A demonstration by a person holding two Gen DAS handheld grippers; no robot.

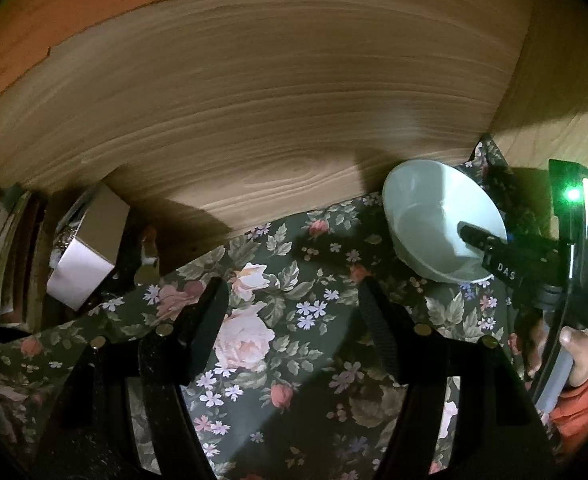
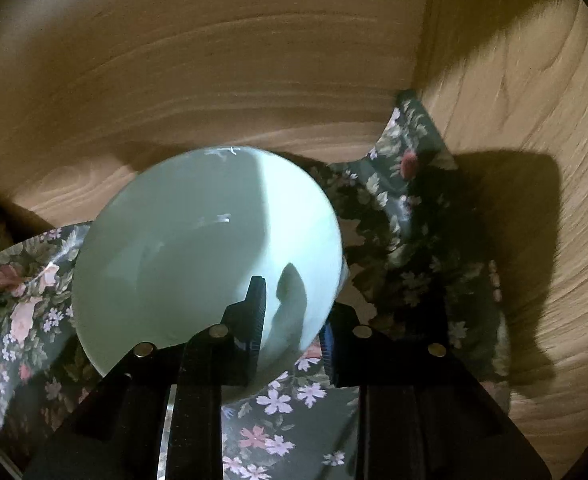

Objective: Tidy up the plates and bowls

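Note:
A pale green bowl (image 2: 198, 248) is held tilted over the floral cloth (image 2: 278, 404) near the back right corner of a wooden cabinet. My right gripper (image 2: 294, 312) is shut on the bowl's near rim, one finger inside and one outside. In the left wrist view the same bowl (image 1: 434, 216) sits at the right with the right gripper (image 1: 482, 244) clamped on its rim. My left gripper (image 1: 294, 296) is open and empty, low over the floral cloth (image 1: 254, 344) in the middle.
Wooden back wall (image 1: 254, 100) and right side wall (image 2: 534, 160) close in the space. A white and brown box (image 1: 86, 264) and stacked items (image 1: 6, 248) stand at the left. The cloth bunches up in the back right corner (image 2: 410, 152).

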